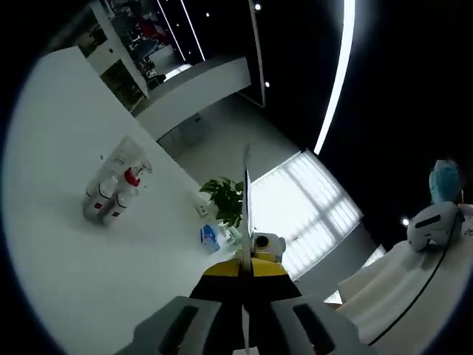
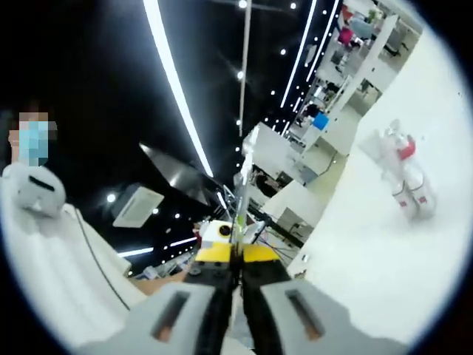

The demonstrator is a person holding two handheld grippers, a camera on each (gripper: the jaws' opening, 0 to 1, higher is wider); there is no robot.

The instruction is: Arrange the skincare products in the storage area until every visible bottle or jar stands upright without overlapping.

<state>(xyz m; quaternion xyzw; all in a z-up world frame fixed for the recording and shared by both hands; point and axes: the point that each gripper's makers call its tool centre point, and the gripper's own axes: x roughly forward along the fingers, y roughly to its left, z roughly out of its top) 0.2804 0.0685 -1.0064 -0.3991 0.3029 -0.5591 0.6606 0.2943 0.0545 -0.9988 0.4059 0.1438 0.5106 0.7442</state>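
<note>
A tight cluster of skincare bottles [image 1: 112,191] sits on the white table [image 1: 66,251], far from both grippers. They are white with red marks, and one has a red collar [image 1: 131,177]. The same cluster of bottles [image 2: 408,181] rests on the white table [image 2: 369,274] in the right gripper view. The steep tilt of both views keeps me from telling which bottles stand upright. My left gripper [image 1: 246,157] is shut with nothing in it, raised off the table and pointing towards the room. My right gripper [image 2: 242,159] is likewise shut and empty, aimed at the ceiling lights.
A potted plant [image 1: 225,200] and a small blue and white box [image 1: 209,237] stand at the table's far edge. A person in a white garment [image 1: 414,288] is at the right. Shelving [image 2: 347,81] runs behind the table.
</note>
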